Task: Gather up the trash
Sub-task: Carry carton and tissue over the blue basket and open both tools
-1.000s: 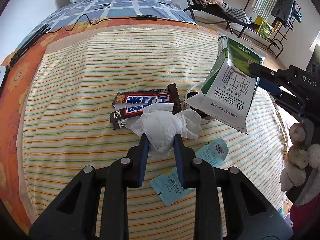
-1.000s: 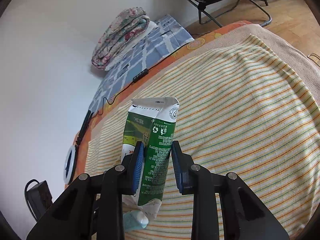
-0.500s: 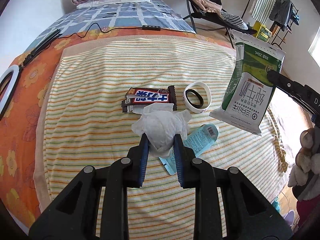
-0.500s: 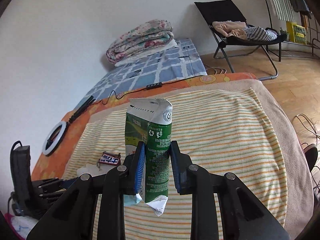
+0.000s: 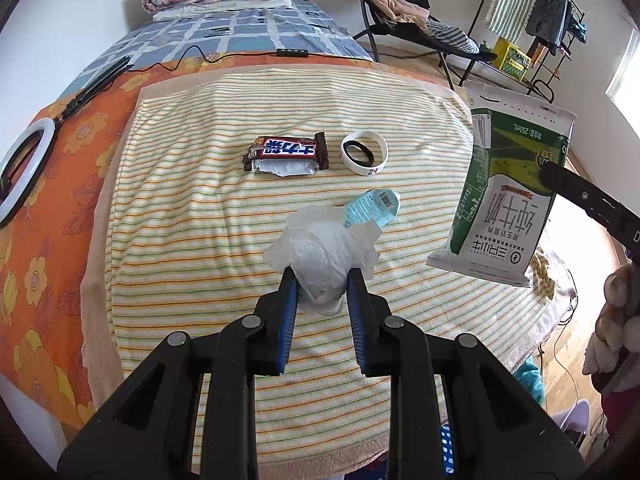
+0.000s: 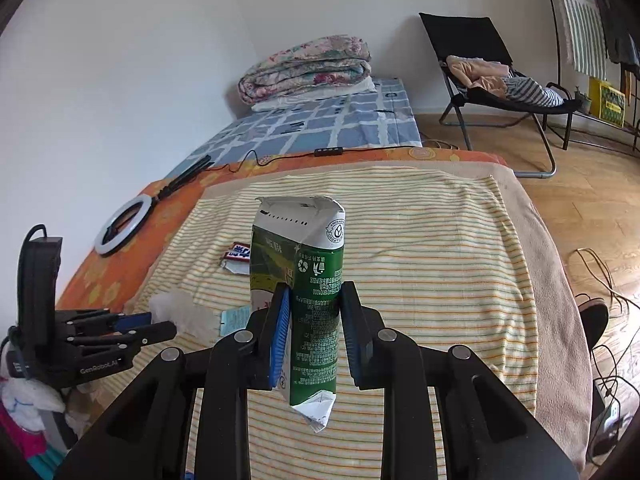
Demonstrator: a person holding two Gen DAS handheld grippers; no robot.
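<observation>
My left gripper is shut on a crumpled white tissue and holds it above the striped blanket. My right gripper is shut on a green and white milk carton, held upright in the air; the carton also shows at the right of the left wrist view. On the blanket lie a candy bar wrapper, a white wristband and a light blue packet. The left gripper with the tissue shows at the left of the right wrist view.
A ring light and cable lie on the orange sheet. A folded quilt sits at the bed's far end. A black folding chair with clothes stands on the wooden floor to the right.
Both grippers have lifted and pulled back from the bed with their loads. The tissue has come off the wrapper and packet. The carton has swung upright.
</observation>
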